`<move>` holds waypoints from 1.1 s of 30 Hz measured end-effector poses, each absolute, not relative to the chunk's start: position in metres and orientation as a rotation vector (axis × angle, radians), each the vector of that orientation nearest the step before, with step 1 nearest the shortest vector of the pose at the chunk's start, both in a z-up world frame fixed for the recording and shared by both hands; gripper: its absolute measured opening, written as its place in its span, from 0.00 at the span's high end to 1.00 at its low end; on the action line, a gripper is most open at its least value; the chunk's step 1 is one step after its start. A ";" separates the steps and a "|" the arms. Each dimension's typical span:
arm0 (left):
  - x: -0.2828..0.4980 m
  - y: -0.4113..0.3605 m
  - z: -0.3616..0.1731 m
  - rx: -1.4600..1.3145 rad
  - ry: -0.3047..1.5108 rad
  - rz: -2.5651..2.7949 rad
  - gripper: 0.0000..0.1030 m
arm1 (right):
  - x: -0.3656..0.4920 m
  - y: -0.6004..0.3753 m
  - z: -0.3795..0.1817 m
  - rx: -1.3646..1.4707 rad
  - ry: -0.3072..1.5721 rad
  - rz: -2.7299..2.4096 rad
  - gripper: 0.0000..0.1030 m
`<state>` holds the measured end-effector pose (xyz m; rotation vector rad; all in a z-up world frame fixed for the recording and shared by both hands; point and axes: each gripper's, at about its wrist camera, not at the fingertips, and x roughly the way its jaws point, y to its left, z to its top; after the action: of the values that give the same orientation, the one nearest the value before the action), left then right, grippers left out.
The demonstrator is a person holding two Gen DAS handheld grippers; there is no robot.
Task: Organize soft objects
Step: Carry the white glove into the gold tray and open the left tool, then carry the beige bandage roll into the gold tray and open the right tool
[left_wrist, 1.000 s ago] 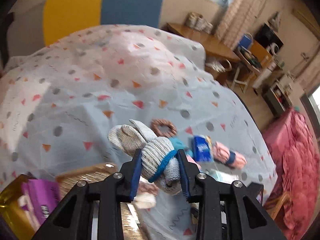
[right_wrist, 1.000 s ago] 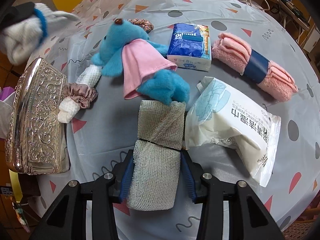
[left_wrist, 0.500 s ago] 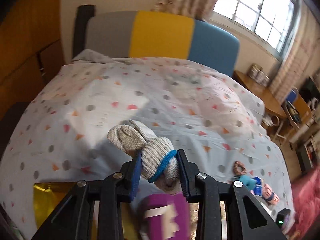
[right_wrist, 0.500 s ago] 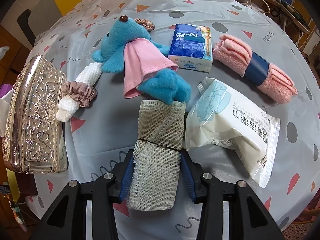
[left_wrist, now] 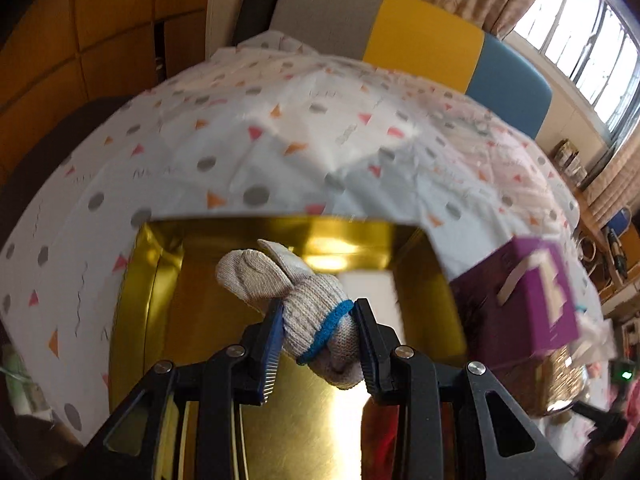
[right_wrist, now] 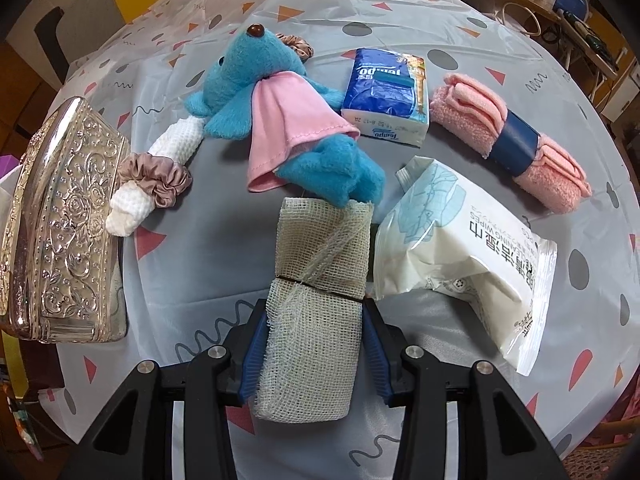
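Your left tool [left_wrist: 318, 332] pinches a rolled knit glove [left_wrist: 296, 296] bound by a blue elastic band [left_wrist: 326, 330], held above the open gold box [left_wrist: 156, 280]. Your right tool [right_wrist: 312, 344] is closed on a gauze roll [right_wrist: 316, 312] that lies on the desk [right_wrist: 208, 272], its far end touching the blue plush toy [right_wrist: 272, 92].

Risks from here:
- The left grip sits near the cuff end of the glove. A release too far to one side may drop it on the box rim or outside it.
- The purple box [left_wrist: 528, 304] stands just beside the gold box on the right. A sideways swing may strike it.
- Lifting the gauze roll may drag the plush toy's foot or the wipes packet [right_wrist: 460, 256] touching its right side.

View differences: only the left wrist view shows the gold box interior and the glove. Only the right wrist view shows the items not yet sorted: tissue pack [right_wrist: 386, 96], pink towel roll [right_wrist: 508, 136], white cloth roll [right_wrist: 160, 176] ringed by a scrunchie [right_wrist: 156, 178], and the embossed silver box [right_wrist: 60, 248].
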<state>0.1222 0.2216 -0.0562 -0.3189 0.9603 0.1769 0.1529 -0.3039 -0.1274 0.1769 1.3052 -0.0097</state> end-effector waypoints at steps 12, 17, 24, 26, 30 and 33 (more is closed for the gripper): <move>0.106 0.215 -0.075 -0.369 0.907 0.155 0.38 | 0.144 -0.280 -0.130 0.093 1.271 -0.036 0.57; 0.074 0.205 -0.056 -0.347 0.837 0.129 0.28 | 0.142 -0.273 -0.127 0.083 1.247 -0.031 0.59; 0.047 0.182 -0.057 -0.270 0.838 0.067 0.27 | 0.134 -0.263 -0.066 0.138 1.071 0.038 0.59; 0.039 0.179 -0.056 -0.271 0.836 0.058 0.27 | 0.142 -0.257 -0.042 0.135 1.017 0.057 0.59; 0.031 0.175 -0.055 -0.270 0.833 0.048 0.27 | 0.174 -0.229 0.007 0.095 0.933 0.100 0.59; 0.025 0.177 -0.054 -0.269 0.833 0.052 0.23 | 0.197 -0.193 0.039 0.049 0.873 0.149 0.59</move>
<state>0.0247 0.1769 -0.0541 -0.2688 0.8331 0.0523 0.1973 -0.1931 0.0386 0.0492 0.8730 0.1487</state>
